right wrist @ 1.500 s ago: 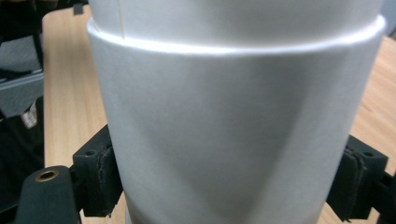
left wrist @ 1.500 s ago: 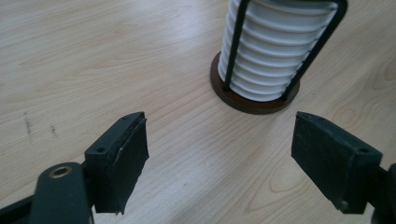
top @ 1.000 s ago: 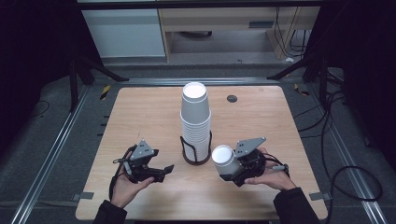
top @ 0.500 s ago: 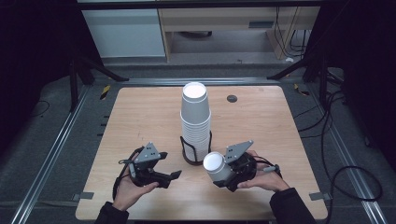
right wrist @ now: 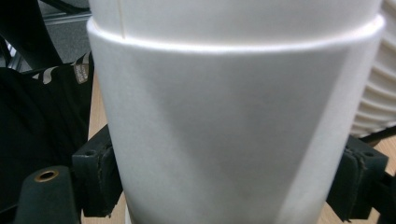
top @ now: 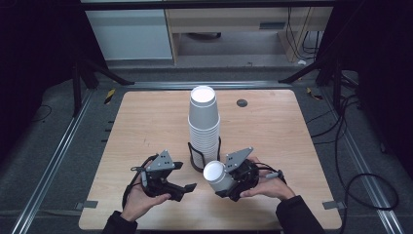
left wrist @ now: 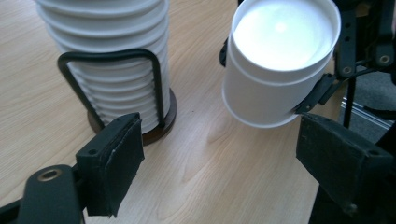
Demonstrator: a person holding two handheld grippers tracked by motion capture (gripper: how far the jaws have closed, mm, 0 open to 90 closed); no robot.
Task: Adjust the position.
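Paper cup (top: 217,175) is being pinched, tilted, by the right gripper (top: 229,184) just in front of the cup stack (top: 204,127). Left gripper (top: 181,181) is waiting spread beside it; closing gently on the cup's wall should avoid crushing.

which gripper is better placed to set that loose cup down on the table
Right. The right gripper is already shut on the single cup, just above the table. The left gripper is open, holding nothing, beside it.
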